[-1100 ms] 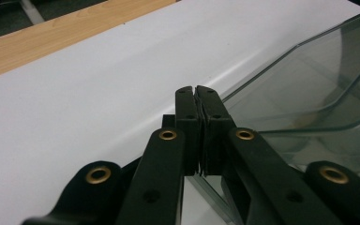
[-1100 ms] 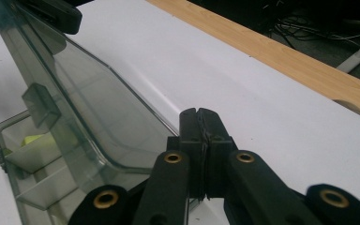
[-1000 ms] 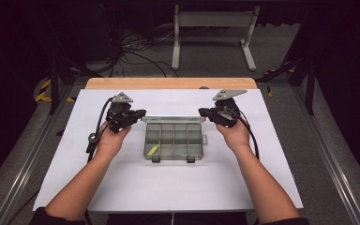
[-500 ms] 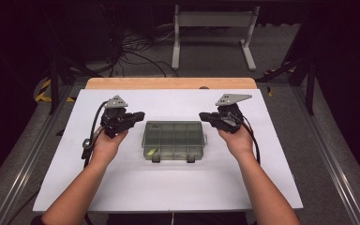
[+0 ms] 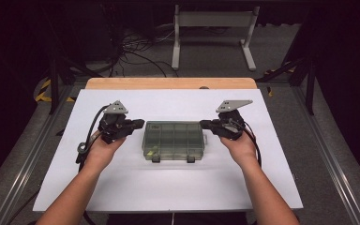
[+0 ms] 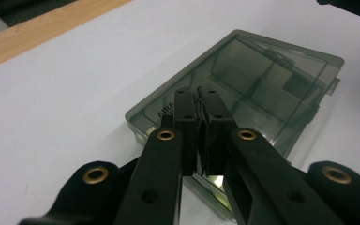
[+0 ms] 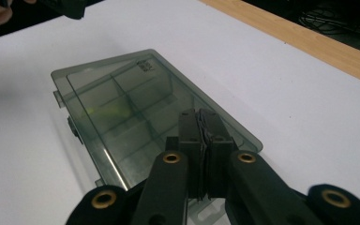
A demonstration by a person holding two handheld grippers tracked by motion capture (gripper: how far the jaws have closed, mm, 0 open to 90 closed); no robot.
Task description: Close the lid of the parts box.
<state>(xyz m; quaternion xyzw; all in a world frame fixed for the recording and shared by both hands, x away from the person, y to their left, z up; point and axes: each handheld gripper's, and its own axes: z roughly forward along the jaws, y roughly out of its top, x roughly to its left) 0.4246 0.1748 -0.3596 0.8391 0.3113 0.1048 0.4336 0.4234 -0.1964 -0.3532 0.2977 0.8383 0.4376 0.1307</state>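
A smoky translucent plastic compartment box point(image 5: 173, 140), lid closed, holds a small yellow-green piece point(image 5: 153, 150); left claw point(image 5: 139, 124) and right claw point(image 5: 203, 124) flank it, both pinched together, empty.

my two forearms are bare, no sleeves in view. each hand carries a black gripper: left gripper point(image 5: 138, 124), right gripper point(image 5: 205, 124). each has a grey three-cornered plate on top, a black trailing cable, and brass-ringed pivots on its black jaws.

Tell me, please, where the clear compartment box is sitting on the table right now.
In the high view the compartment box lies lid-closed at the middle of the white table top, between the left tongs and the right tongs.
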